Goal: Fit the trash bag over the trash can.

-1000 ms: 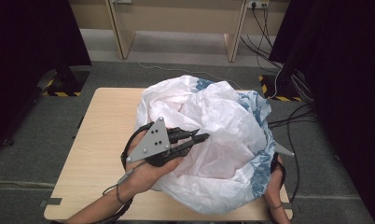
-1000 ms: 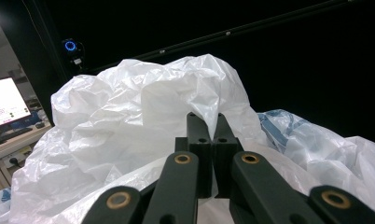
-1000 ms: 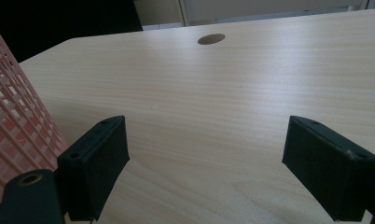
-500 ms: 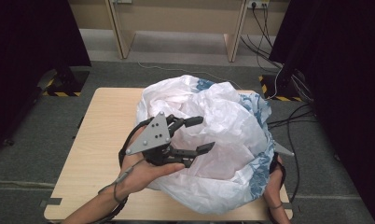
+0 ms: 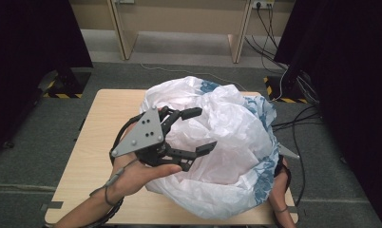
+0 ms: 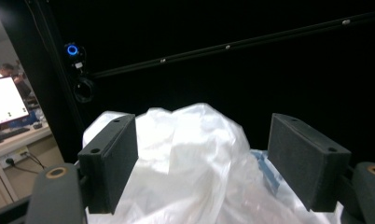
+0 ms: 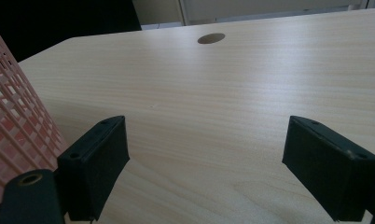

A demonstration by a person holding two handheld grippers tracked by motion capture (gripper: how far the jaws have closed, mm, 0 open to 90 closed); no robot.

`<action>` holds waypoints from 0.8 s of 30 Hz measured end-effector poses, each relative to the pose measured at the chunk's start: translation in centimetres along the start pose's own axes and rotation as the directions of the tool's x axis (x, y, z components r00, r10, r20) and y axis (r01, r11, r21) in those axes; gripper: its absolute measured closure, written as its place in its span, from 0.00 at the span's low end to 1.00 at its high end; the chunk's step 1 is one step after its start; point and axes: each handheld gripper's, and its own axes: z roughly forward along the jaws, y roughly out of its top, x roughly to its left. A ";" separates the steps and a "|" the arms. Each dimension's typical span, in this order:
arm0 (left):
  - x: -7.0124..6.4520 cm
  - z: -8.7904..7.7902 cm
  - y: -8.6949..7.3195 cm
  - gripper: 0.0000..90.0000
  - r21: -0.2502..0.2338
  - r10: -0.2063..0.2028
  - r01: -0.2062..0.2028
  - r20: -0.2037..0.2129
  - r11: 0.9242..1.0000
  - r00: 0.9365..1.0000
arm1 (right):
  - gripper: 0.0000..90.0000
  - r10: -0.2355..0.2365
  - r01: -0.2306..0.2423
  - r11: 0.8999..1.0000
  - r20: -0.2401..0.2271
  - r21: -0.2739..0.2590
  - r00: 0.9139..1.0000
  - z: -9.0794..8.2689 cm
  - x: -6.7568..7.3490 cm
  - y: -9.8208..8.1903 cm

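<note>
Fingers (image 5: 198, 112) of the left gripper (image 5: 201, 130) spread wide, just opened, nothing between them; they hover over the left flank of the white bag (image 5: 227, 142), which sits heaped on the bench (image 5: 99, 142). Bag lies ahead of and below them. Right gripper (image 7: 204, 163) fingers also spread, empty, low over bare bench beside a pink mesh basket (image 7: 13, 116), probably under the bag's right edge; left is nearer.

A big crumpled white plastic bag (image 5: 227, 152) sits on the light wooden worktop (image 5: 89, 156), covering its centre and right in the high view. The left tongs (image 5: 201, 130) hang over the bag's left flank, centre-left of the frame. In the right gripper view, a pink plastic lattice basket (image 7: 13, 112) stands at the left edge, on the worktop.
</note>
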 end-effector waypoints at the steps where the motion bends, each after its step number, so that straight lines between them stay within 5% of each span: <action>1: 0.0 0.1 0.3 0.27 -0.003 0.001 -0.001 0.002 1.000 1.000 | 0.16 0.002 -0.002 1.000 0.000 0.001 1.000 0.0 0.0 0.0; 10: 0.3 1.9 1.4 0.29 0.001 -0.002 0.002 0.032 1.000 0.999 | 0.16 0.007 -0.007 1.000 -0.003 0.000 1.000 0.0 0.0 0.0; 24: 1.8 4.2 1.1 0.30 0.050 -0.015 0.013 0.034 0.999 0.999 | 0.16 0.008 -0.008 1.000 -0.002 0.000 1.000 0.0 -0.1 0.0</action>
